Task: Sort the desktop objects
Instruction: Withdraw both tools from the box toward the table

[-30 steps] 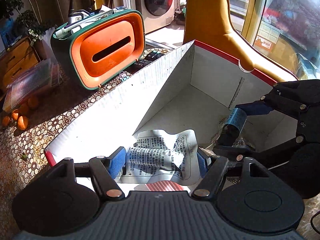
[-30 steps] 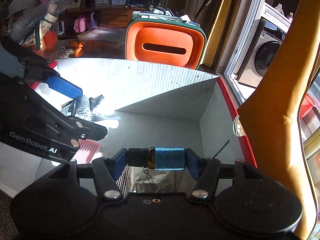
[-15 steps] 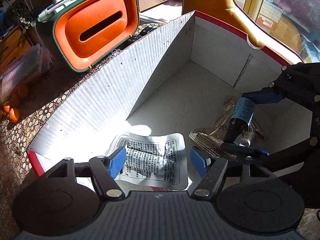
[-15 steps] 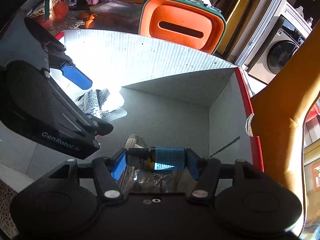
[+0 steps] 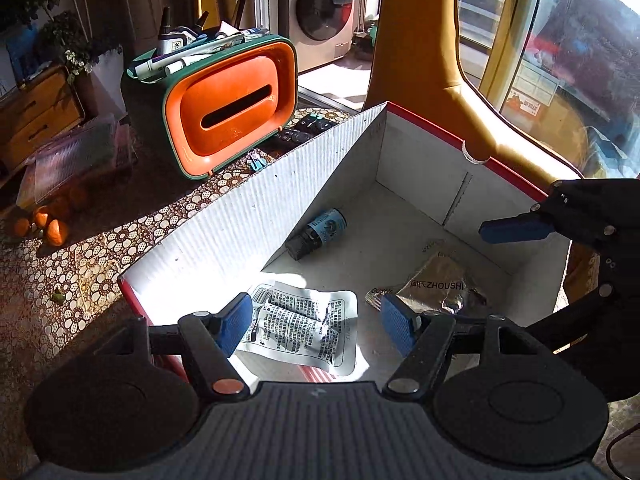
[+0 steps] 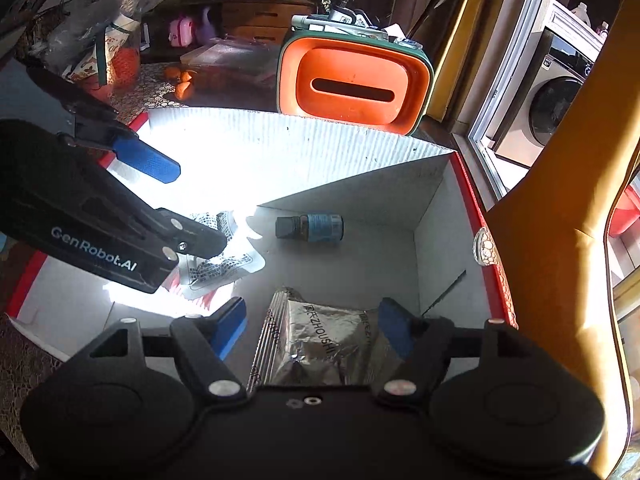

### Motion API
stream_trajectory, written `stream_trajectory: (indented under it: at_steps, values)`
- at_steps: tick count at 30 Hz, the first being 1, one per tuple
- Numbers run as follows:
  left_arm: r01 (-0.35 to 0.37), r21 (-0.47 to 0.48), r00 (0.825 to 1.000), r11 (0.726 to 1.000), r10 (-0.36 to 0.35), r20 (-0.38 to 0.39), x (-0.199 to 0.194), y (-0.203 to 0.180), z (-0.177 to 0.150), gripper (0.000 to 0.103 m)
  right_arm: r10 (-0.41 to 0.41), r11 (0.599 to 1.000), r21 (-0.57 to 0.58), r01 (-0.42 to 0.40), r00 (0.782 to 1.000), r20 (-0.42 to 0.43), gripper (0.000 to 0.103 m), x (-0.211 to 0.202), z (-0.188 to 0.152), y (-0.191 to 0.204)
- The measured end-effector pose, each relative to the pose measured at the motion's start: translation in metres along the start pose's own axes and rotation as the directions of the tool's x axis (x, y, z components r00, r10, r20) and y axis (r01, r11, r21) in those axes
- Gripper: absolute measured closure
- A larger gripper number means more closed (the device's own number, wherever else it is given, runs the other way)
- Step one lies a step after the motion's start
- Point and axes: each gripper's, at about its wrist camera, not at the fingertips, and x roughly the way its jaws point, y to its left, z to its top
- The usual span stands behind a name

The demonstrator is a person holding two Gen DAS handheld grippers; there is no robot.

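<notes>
A white cardboard box with red edges [image 5: 420, 148] [image 6: 472, 204] holds three things. A small dark bottle with a blue label [image 5: 318, 233] [image 6: 311, 227] lies on its side near the far wall. A white printed sachet [image 5: 302, 326] [image 6: 218, 258] lies flat in the sunlit near corner. A silver foil pouch [image 5: 436, 286] [image 6: 320, 344] rests on the floor. My left gripper [image 5: 316, 326] hangs open above the sachet, apart from it. My right gripper [image 6: 310, 326] is above the foil pouch, its jaws opening with nothing gripped.
An orange and green tissue box [image 5: 224, 110] [image 6: 352, 82] with pens on top stands behind the cardboard box. Small oranges [image 5: 48, 226] lie on the patterned tablecloth [image 5: 100, 248]. A remote control [image 5: 308, 128] and a yellow chair [image 5: 420, 60] are close by.
The right gripper let go of the blue-labelled bottle, which now lies on the box floor by the far wall. The left gripper has released the sachet and risen from it.
</notes>
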Motion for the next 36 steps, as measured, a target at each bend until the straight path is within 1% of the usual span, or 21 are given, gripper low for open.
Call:
stream_trajectory:
  at_steps: [3,7,12,20,24,26,30,34,36]
  values:
    - [0.014,-0.015,0.999,1.000,-0.014,0.046,-0.022,0.000,-0.006,0.033,0.006,1.000,0.012,-0.006,0.999,0.039,0.027,-0.016,-0.001,0.005]
    - [0.014,-0.019,0.995,1.000,-0.012,0.100,-0.053,-0.001,-0.020,0.033,0.016,0.999,0.039,-0.019,0.996,0.088,0.026,-0.037,-0.001,0.012]
    - [0.015,-0.036,0.989,0.999,-0.010,0.146,-0.084,0.003,-0.041,0.033,0.027,0.998,0.045,-0.033,0.992,0.125,0.025,-0.058,-0.002,0.028]
    - [0.013,-0.053,0.981,0.999,-0.003,0.195,-0.137,0.015,-0.082,0.033,0.046,0.998,0.028,-0.051,0.986,0.163,0.020,-0.088,-0.003,0.063]
    - [0.005,-0.078,0.976,0.997,0.013,0.217,-0.159,0.026,-0.102,0.033,0.064,0.997,0.032,-0.071,0.980,0.186,0.017,-0.100,-0.003,0.082]
    - [-0.011,-0.090,0.972,0.996,0.032,0.231,-0.171,0.033,-0.113,0.033,0.080,0.996,0.034,-0.088,0.978,0.195,0.015,-0.105,-0.002,0.092]
    - [-0.033,-0.109,0.967,0.994,0.059,0.248,-0.186,0.045,-0.132,0.033,0.102,0.994,0.018,-0.108,0.973,0.209,0.014,-0.113,-0.002,0.116]
    - [-0.038,-0.127,0.964,0.991,0.070,0.258,-0.199,0.056,-0.150,0.033,0.128,0.991,0.014,-0.135,0.966,0.223,0.014,-0.117,-0.003,0.140]
    - [-0.043,-0.135,0.961,0.990,0.078,0.265,-0.206,0.062,-0.161,0.033,0.139,0.989,0.015,-0.146,0.964,0.225,0.010,-0.118,-0.003,0.149]
